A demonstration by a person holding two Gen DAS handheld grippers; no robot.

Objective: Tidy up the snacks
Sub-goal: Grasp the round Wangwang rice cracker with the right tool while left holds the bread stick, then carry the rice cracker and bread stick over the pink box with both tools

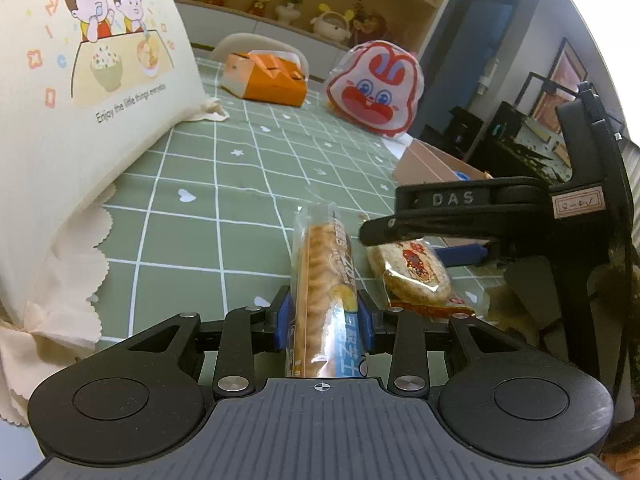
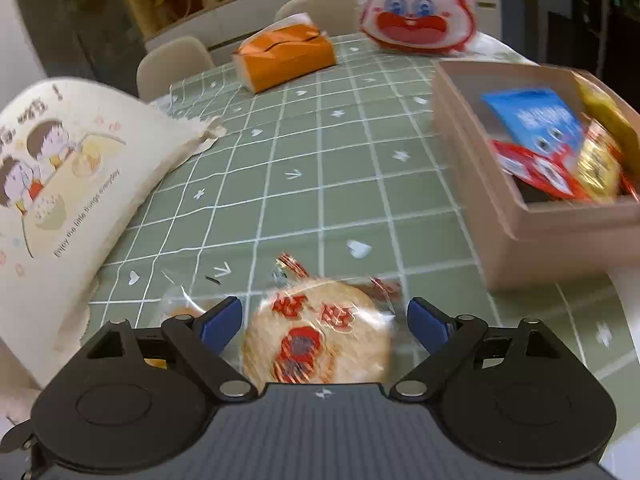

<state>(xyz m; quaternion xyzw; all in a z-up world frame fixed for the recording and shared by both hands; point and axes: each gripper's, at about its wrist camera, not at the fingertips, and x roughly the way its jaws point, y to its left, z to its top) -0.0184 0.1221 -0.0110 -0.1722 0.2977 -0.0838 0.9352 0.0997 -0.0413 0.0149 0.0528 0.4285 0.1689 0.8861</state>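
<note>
Bench under green checked cloth. My left tongs are clenched on a biscuit pack — blue pads pressing both its sides, the pack standing on edge and running lengthways away from me. Just right of it lies a rice cracker in clear wrap, flat on the cloth.

My right tongs stand wide, released — the cracker sits between the blue pads, neither pad touching it. In the left view one right finger shows just above the cracker's far edge.

Snack box, pale pink, at right on the bench, well apart from the cracker; inside it a blue packet, red packets and a gold one, blurred.

Cloth bag with a cartoon print leans at left. Far end: orange tissue box and a rabbit-face bag.
</note>
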